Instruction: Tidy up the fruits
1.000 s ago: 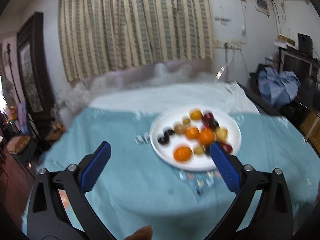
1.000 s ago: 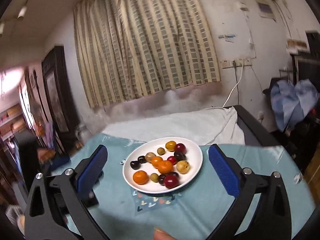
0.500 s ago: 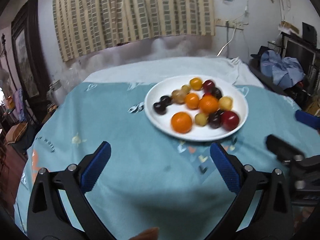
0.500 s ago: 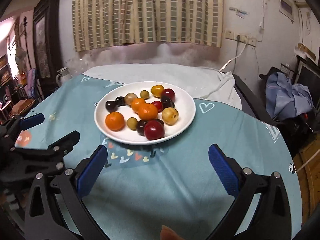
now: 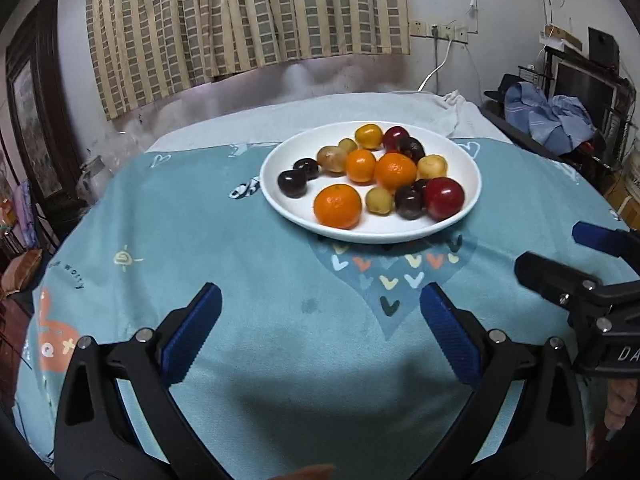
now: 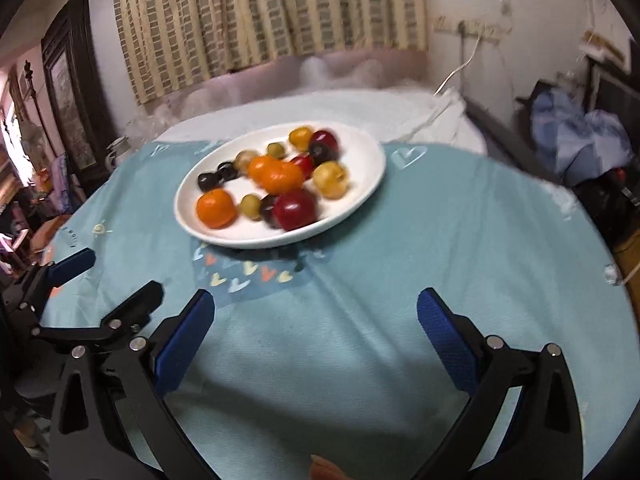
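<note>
A white plate (image 5: 466, 168) sits on a teal tablecloth and holds several fruits: oranges such as the front one (image 5: 337, 205), a red plum (image 5: 444, 199), dark plums and small yellow-green fruits. It also shows, blurred, in the right wrist view (image 6: 368, 160). My left gripper (image 5: 320, 300) is open and empty, low over the cloth in front of the plate. My right gripper (image 6: 314, 308) is open and empty, in front of the plate and to its right. The right gripper shows at the right of the left wrist view (image 5: 560, 256).
The round table carries the teal cloth (image 5: 200, 240) over a white cloth (image 5: 280, 112). A striped curtain (image 5: 240, 20) hangs behind. A dark cabinet (image 5: 32, 120) stands at the left; blue clothes (image 5: 552, 116) and shelving stand at the right.
Both grippers have come down and closer to the table, so the plate now looks larger and nearer. The right wrist view has swung; the plate sits further left in it. Both stay open.
</note>
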Motion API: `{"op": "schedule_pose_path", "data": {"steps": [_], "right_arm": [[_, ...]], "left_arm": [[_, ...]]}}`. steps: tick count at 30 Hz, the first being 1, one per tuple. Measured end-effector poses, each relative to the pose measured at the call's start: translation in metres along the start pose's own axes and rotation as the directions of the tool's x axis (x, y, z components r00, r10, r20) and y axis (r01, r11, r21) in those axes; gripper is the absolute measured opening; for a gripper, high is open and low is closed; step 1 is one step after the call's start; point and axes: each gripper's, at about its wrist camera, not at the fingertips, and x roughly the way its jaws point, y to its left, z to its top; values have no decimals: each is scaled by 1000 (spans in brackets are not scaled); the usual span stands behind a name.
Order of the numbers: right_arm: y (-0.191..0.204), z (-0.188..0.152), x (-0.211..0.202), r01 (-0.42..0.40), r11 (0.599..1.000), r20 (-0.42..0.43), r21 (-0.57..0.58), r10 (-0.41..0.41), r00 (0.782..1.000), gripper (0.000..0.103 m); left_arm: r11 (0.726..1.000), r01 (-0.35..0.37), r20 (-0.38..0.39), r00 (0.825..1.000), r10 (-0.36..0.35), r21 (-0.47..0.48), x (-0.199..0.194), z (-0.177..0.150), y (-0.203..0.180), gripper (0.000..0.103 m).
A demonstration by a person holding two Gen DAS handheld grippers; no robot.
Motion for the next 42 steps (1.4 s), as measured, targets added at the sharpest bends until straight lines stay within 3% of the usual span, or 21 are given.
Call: {"op": "schedule_pose_path", "data": {"steps": [2, 8, 12, 16, 20, 24, 42], "right_arm": [[-2, -5, -8, 39, 999, 32, -19, -39, 999, 102], [7, -8, -4, 38, 997, 41, -72, -35, 999, 102], [23, -12, -4, 114, 980, 99, -165, -99, 990, 102], [21, -9, -6, 68, 987, 92, -144, -55, 994, 102], [11, -5, 1, 52, 995, 50, -91, -48, 998, 102], [2, -5, 6, -16, 1000, -7, -21, 15, 1000, 102], [7, -9, 3, 0, 999, 7, -45, 0, 1000, 102]], "left_arm": [[999, 24, -12, 1000, -24, -34, 1, 1, 6, 101], [992, 19, -42, 999, -25, -128, 8, -1, 21, 101], [974, 60, -30, 997, -68, -217, 8, -1, 35, 101], [988, -17, -36, 999, 11, -155, 9, -3, 24, 101], [992, -23, -21, 1000, 21, -122, 5, -3, 17, 101], [993, -17, -24, 1000, 14, -120, 5, -2, 17, 101], [996, 2, -13, 1000, -4, -89, 0, -4, 7, 101]]}}
